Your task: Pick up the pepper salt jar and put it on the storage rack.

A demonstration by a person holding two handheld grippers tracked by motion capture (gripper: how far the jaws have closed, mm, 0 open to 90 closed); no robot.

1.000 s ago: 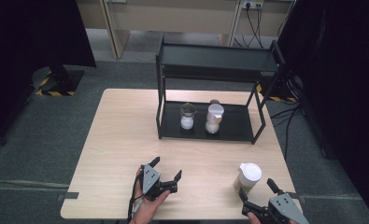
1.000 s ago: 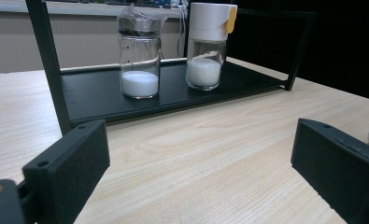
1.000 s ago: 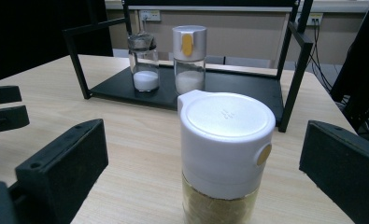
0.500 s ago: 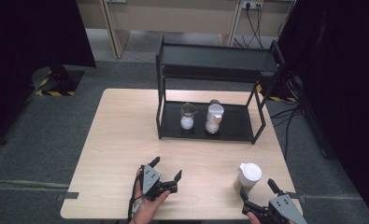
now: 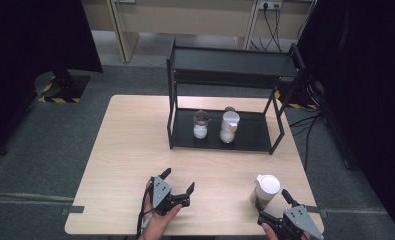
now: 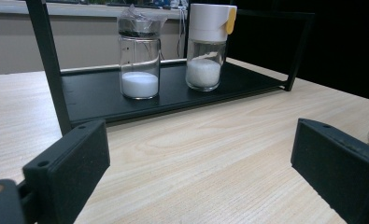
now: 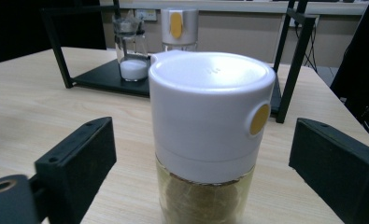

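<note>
A glass jar with a white lid and a yellow button (image 5: 266,189) (image 7: 211,116) holds a yellowish-brown filling. It stands near the table's front right edge. My right gripper (image 5: 272,200) (image 7: 205,156) is open, with one jaw on each side of this jar and a gap showing on both sides. My left gripper (image 5: 178,179) (image 6: 201,172) is open over bare table at the front middle, with nothing between its jaws. It faces the black rack (image 5: 250,135) (image 6: 173,95).
On the rack's lower shelf stand a small glass jar of white powder (image 5: 200,125) (image 6: 139,60) (image 7: 131,51) and a taller white-lidded jar of white grains (image 5: 229,126) (image 6: 208,46) (image 7: 179,28). The rack's upper shelf (image 5: 232,62) overhangs them. Light wooden table (image 5: 130,150).
</note>
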